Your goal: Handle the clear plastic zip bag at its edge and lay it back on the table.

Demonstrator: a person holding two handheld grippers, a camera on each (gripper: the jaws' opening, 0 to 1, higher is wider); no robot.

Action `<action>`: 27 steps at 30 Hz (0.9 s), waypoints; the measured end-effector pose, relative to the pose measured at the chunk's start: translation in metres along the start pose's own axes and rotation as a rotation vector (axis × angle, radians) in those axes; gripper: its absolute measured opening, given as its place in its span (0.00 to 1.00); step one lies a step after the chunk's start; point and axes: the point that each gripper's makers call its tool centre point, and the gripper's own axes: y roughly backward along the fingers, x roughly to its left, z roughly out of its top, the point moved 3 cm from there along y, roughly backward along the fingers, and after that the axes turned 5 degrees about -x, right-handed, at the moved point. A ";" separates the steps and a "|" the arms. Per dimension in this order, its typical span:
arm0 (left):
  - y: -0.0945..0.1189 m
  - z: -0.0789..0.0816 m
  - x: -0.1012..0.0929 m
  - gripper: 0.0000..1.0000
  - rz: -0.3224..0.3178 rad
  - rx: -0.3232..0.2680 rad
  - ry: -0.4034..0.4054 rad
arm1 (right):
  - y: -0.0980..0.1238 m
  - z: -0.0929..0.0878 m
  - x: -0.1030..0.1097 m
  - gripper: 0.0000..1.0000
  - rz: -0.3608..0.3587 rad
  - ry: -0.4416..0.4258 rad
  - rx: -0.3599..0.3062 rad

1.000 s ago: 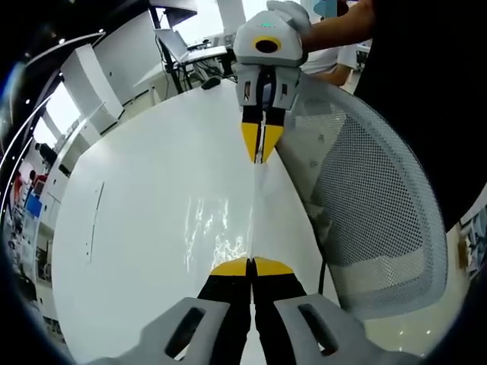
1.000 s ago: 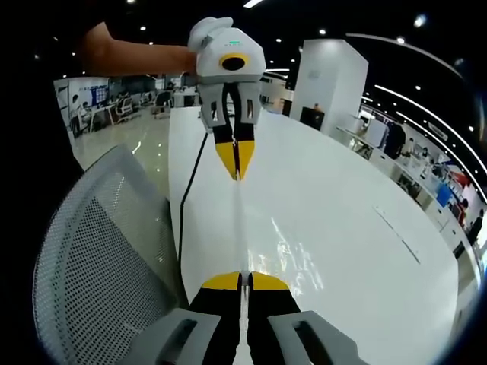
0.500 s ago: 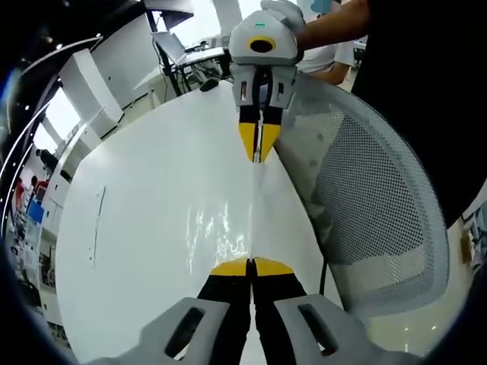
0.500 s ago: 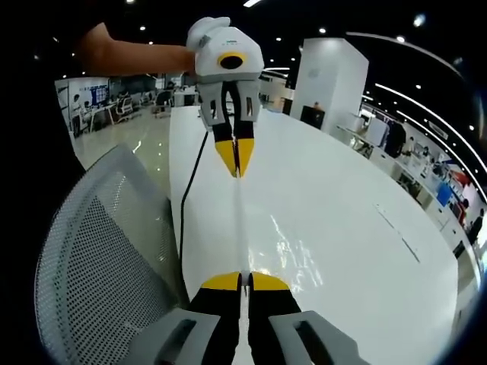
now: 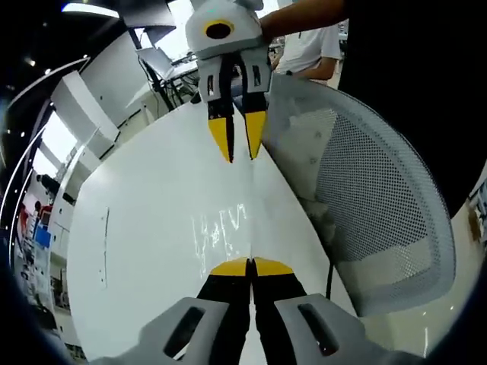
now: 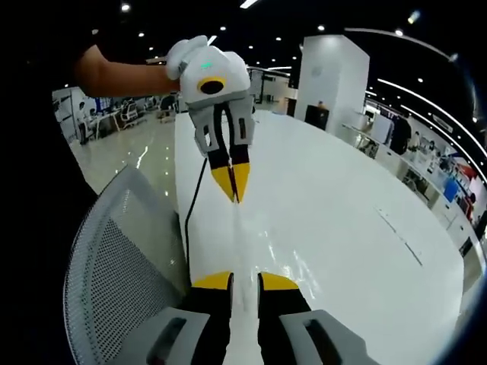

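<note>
Left gripper clamped on glossy clear zip bag over smooth white table — right gripper apart.

white table, grey mesh chair, clear glinting zip bag, yellow-tipped hand-held gripper

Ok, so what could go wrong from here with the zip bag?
The right claw is open, so just the shut left claw holds the bag; its free end may flop or fold. The bag sits near the table edge beside the mesh chair and could slip off when laid down.
</note>
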 end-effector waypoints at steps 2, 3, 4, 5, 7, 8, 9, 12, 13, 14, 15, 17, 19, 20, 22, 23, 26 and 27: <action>0.001 -0.001 -0.001 0.00 0.008 0.002 -0.008 | 0.000 0.006 -0.006 0.08 -0.006 0.016 0.001; 0.001 -0.002 -0.001 0.00 0.009 0.002 -0.006 | -0.001 0.006 -0.006 0.08 -0.007 0.022 0.006; 0.001 -0.003 -0.001 0.00 0.011 0.002 -0.004 | -0.003 0.006 -0.007 0.07 0.000 0.026 0.012; 0.001 -0.003 -0.001 0.00 0.014 0.001 -0.006 | -0.004 0.005 -0.007 0.07 0.005 0.025 0.018; 0.002 -0.002 -0.001 0.00 0.020 -0.001 -0.007 | -0.008 0.002 -0.009 0.06 0.008 0.032 0.033; 0.002 -0.002 -0.001 0.00 0.023 -0.002 -0.009 | -0.009 0.001 -0.009 0.06 0.012 0.032 0.038; 0.002 -0.001 -0.001 0.00 0.026 -0.006 -0.007 | -0.012 -0.001 -0.007 0.06 0.024 0.029 0.039; 0.001 -0.001 -0.002 0.00 0.027 -0.006 -0.002 | -0.018 -0.006 -0.006 0.06 0.043 0.006 0.030; 0.001 -0.002 -0.003 0.00 0.025 -0.006 0.000 | -0.020 -0.008 -0.008 0.06 0.035 -0.004 0.030; 0.001 -0.002 -0.004 0.00 0.026 -0.008 0.001 | -0.021 -0.010 -0.007 0.06 0.039 -0.009 0.030; 0.000 -0.001 -0.004 0.00 0.026 -0.013 0.004 | -0.022 -0.011 -0.006 0.06 0.044 -0.017 0.032; 0.000 0.000 -0.005 0.00 0.025 -0.016 0.009 | -0.024 -0.012 -0.002 0.06 0.064 -0.028 0.034; -0.001 0.000 -0.005 0.00 0.030 -0.018 0.013 | -0.025 -0.011 0.000 0.06 0.064 -0.032 0.025; -0.001 0.000 -0.005 0.00 0.031 -0.018 0.013 | -0.025 -0.010 0.001 0.06 0.065 -0.038 0.020; -0.001 0.001 -0.004 0.00 0.037 -0.023 0.022 | -0.024 -0.007 0.002 0.06 0.071 -0.060 0.000; -0.001 0.001 -0.003 0.00 0.038 -0.023 0.023 | -0.024 -0.005 0.002 0.06 0.072 -0.067 -0.005; -0.001 0.001 -0.002 0.00 0.049 -0.027 0.030 | -0.024 -0.004 0.002 0.06 0.071 -0.076 -0.012; -0.001 0.001 -0.001 0.00 0.050 -0.025 0.029 | -0.023 -0.004 0.002 0.06 0.073 -0.080 -0.014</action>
